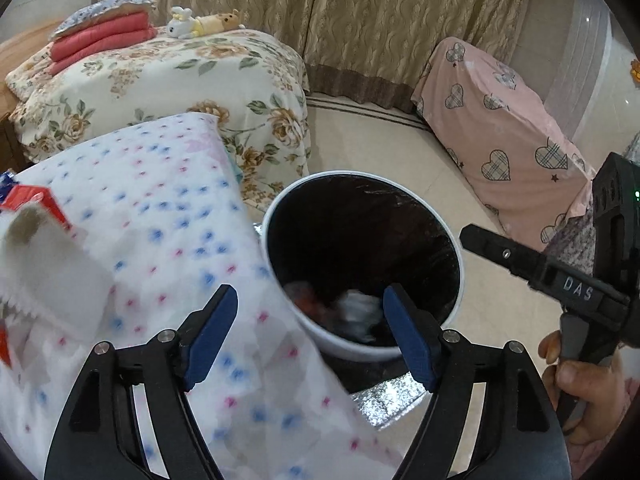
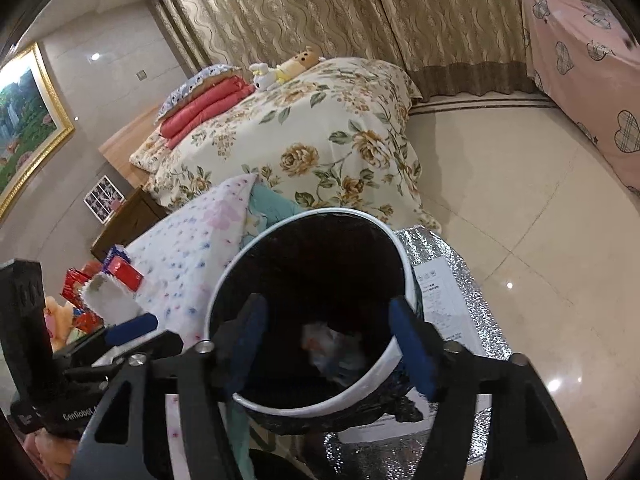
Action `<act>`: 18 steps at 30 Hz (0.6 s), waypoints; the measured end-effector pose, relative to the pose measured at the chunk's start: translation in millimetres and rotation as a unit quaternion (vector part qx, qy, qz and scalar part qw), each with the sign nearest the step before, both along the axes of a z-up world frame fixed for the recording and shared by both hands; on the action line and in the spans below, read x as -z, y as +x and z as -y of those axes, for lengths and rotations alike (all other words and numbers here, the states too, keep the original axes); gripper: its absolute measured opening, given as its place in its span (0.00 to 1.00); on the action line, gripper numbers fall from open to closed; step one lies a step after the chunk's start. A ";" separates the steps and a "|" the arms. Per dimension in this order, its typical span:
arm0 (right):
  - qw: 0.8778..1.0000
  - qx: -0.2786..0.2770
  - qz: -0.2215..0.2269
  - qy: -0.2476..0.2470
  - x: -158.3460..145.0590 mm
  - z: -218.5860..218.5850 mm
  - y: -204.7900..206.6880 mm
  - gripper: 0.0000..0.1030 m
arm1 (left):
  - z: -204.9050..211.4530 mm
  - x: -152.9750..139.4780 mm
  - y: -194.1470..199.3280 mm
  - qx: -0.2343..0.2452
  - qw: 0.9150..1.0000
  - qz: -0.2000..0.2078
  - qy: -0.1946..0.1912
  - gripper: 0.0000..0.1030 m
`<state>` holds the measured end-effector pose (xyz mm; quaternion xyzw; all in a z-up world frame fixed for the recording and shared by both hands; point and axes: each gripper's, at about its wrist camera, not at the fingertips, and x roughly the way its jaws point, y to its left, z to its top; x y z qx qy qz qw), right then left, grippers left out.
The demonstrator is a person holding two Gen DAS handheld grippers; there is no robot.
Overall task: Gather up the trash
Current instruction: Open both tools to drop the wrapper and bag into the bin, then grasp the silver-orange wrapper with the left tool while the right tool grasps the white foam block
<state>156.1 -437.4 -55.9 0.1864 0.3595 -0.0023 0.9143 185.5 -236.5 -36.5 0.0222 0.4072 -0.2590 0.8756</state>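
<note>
We hold both grippers over the white bin, which stands on the floor beside the dotted worktop cloth. The left gripper has its jaws wide apart, holding nothing. The right gripper also gapes empty above the bin's mouth. Crumpled trash lies at the bin's bottom.

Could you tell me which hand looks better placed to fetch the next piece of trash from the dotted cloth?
Probably the left. The left tool hangs open over the dotted cloth, with the red wrapper just beyond. The right tool, also open, sits over the bin, farther from it.
</note>
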 end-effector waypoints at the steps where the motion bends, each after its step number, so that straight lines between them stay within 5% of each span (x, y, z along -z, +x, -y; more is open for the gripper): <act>1: 1.000 0.000 0.002 0.002 -1.9 -1.1 -0.8 0.70 | -4.5 -0.8 -3.4 -0.005 1.000 0.002 -0.003 0.75; 6: 1.000 -0.014 0.013 0.018 -7.0 -17.5 -6.6 0.79 | -37.1 -0.8 -21.9 -0.034 0.999 0.004 -0.027 0.75; 18: 0.994 -0.101 0.020 0.029 -5.8 -96.2 -9.9 0.81 | -124.1 3.1 -47.1 -0.124 0.991 0.007 -0.046 0.75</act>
